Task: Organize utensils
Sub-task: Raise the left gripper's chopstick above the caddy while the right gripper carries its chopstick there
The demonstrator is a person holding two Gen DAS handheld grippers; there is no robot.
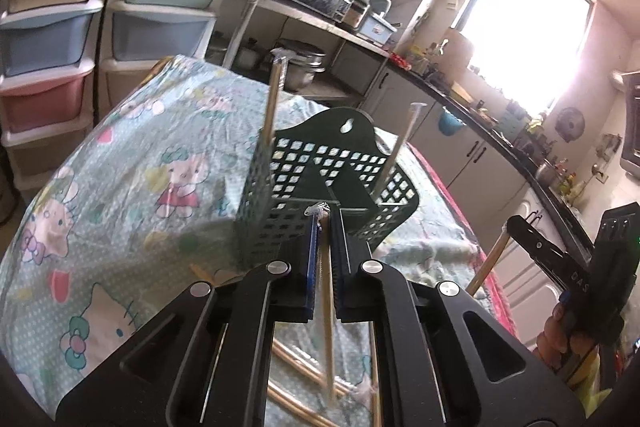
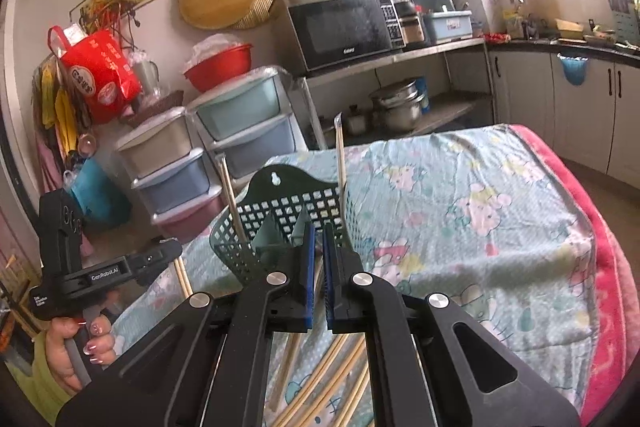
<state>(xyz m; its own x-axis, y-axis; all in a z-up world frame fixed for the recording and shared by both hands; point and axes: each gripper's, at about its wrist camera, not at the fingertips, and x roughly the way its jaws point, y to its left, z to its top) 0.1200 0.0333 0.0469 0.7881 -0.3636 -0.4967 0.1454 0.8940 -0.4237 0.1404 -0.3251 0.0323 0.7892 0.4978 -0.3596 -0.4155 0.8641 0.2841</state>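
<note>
A dark green perforated utensil holder stands on the table and holds two upright chopsticks. My left gripper is shut on a chopstick, its tip just at the holder's front rim. My right gripper is shut on another chopstick in front of the holder; it also shows in the left wrist view with the stick hanging below. Several loose chopsticks lie on the cloth under both grippers.
The table is covered by a light cartoon-print cloth over a red blanket. Plastic drawer towers stand behind it. A shelf with a microwave and pots, and a kitchen counter, lie beyond.
</note>
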